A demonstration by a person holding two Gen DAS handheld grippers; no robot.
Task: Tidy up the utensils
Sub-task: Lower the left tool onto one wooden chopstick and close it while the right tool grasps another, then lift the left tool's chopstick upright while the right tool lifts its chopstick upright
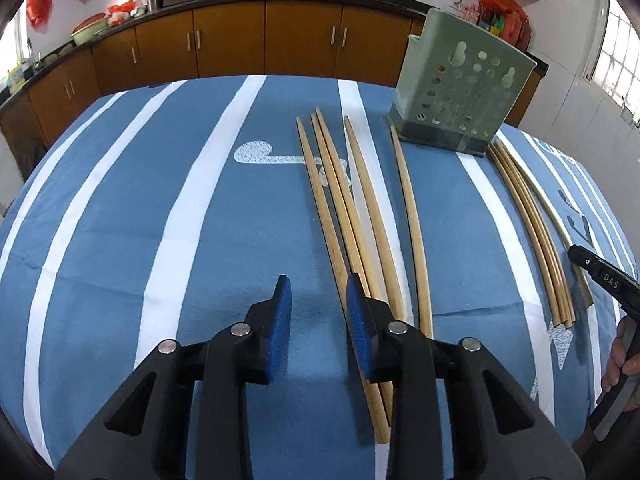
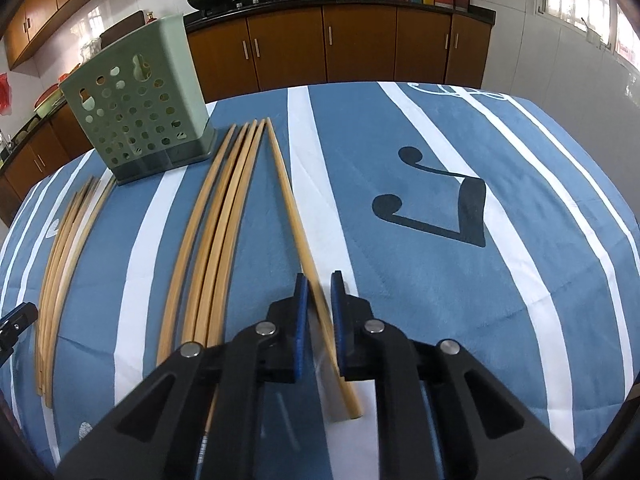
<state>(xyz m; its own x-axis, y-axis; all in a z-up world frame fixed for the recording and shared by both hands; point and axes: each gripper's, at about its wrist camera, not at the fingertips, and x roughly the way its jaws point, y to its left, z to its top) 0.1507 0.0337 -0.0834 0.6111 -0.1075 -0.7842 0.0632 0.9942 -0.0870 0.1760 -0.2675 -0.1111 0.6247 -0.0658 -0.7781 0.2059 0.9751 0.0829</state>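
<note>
Left wrist view, gripper: the left gripper [image 1: 316,292] is pitched steeply down at the table [image 1: 120,240]; its jaws are seen partly open, with only cloth between the pads and nothing held.
Left wrist view, chopsticks: five loose chopsticks [image 1: 360,220] lie mid-table; the right-hand pad sits over the leftmost ones, near their near ends.
Left wrist view, holder: the green holder [image 1: 460,92] stands upright at the far edge, right of centre.
Left wrist view, other hand: the right gripper's tip [image 1: 600,276] and a person's fingers [image 1: 618,364] are seen at the right edge.
Right wrist view, gripper: the right gripper [image 2: 320,292] is likewise angled down, jaws drawn nearly together around a single chopstick [image 2: 296,224]; actual pad contact cannot be told.
Right wrist view, rest: four chopsticks [image 2: 216,232] lie just beside it, and the holder [image 2: 136,116] is toward the far left corner.
Advice: the stick is best clamped squarely near its thick end, lifted level, then tipped point-down into the holder; the left jaws should be shifted so that one stick is centred.
</note>
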